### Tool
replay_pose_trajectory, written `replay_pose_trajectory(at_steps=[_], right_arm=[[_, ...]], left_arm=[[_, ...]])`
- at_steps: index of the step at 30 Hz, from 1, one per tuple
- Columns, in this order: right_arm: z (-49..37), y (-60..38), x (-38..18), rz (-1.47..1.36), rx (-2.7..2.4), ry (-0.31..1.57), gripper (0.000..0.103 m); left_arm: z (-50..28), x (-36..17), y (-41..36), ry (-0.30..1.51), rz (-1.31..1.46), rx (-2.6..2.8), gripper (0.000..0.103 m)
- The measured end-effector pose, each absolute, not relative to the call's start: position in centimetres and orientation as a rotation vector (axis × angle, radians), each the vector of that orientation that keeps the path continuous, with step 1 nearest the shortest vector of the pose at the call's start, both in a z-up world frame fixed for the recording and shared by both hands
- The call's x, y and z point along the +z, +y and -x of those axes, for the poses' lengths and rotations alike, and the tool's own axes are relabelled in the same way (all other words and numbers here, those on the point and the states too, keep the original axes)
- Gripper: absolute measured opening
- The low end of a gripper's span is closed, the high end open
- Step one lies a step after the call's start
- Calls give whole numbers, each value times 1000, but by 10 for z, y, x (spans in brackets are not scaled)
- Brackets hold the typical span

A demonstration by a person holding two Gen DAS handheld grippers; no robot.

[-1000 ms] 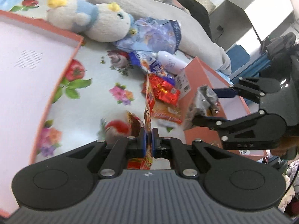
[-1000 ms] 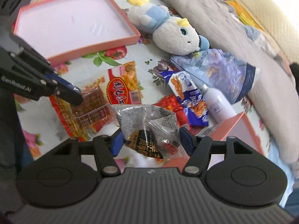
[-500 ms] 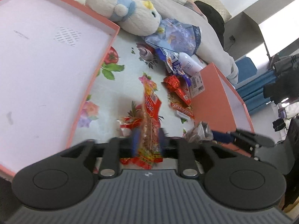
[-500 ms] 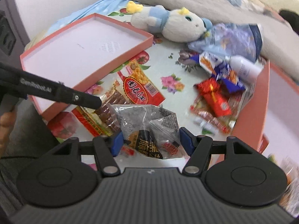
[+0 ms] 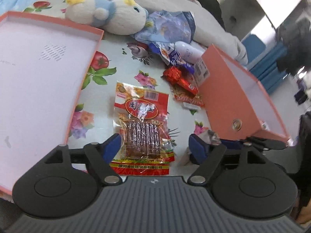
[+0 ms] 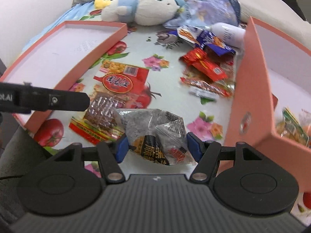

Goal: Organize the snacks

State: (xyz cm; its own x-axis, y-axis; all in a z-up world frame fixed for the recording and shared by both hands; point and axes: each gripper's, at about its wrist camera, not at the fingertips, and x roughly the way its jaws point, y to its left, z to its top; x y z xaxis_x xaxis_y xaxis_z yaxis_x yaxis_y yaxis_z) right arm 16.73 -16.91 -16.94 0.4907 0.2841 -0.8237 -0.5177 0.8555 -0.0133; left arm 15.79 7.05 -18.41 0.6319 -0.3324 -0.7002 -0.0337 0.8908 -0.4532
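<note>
Left wrist view: my left gripper (image 5: 154,148) jaws are opening over the red jerky packet (image 5: 142,128), flat on the floral sheet (image 5: 124,73). My right gripper (image 6: 157,148) stays clamped on the grey snack bag (image 6: 155,134), probably headed into the right-hand pink box (image 6: 250,89)

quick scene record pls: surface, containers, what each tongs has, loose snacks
surface: floral cloth
containers: pink lid empty; pink box, some snacks inside
left tongs: jaws opening, red dried-meat packet lying flat between them, pads clear
right tongs: shut on grey snack bag
loose snacks: red packets, blue packet
other: plush toy, white bottle
</note>
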Motion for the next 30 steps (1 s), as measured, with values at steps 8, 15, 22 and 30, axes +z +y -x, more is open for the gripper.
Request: replay_pose_trajectory(at_steps=[8, 15, 22, 30], right_arm=[[-152, -185, -168, 226, 475, 941, 66], [-148, -191, -171, 185, 476, 940, 66], [-147, -195, -172, 159, 486, 932, 66], [-146, -201, -173, 137, 478, 933, 66]], left_arm=[[-176, -202, 38, 961, 249, -113, 94], [-184, -215, 26, 990, 156, -44, 95], [-183, -218, 11, 972, 31, -12, 93], [-184, -219, 2, 960, 4, -1, 73]])
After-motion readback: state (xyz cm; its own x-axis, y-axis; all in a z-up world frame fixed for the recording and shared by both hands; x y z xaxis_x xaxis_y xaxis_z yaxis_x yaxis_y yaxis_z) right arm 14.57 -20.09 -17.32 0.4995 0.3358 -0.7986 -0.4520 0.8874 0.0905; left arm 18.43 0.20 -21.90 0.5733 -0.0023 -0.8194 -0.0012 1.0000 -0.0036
